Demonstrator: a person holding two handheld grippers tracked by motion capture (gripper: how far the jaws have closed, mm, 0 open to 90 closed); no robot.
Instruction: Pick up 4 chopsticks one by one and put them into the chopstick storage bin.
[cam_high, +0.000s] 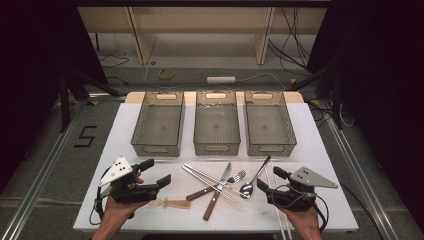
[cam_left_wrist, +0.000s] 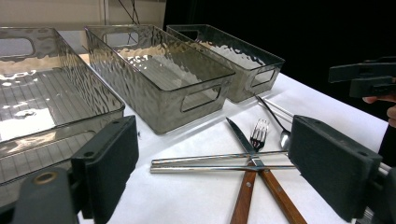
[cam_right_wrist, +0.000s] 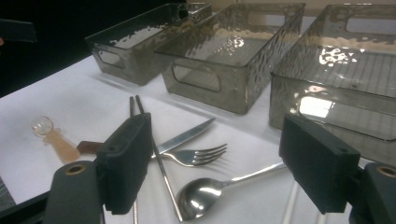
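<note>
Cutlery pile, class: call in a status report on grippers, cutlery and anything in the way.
Left gripper open, right gripper open, both empty. Knife, fork, spoon, chopsticks crossed on table. Three bins empty. Path unobstructed.

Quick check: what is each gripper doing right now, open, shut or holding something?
Left gripper: open, holding nothing.
Right gripper: open, holding nothing, close to the spoon.
</note>
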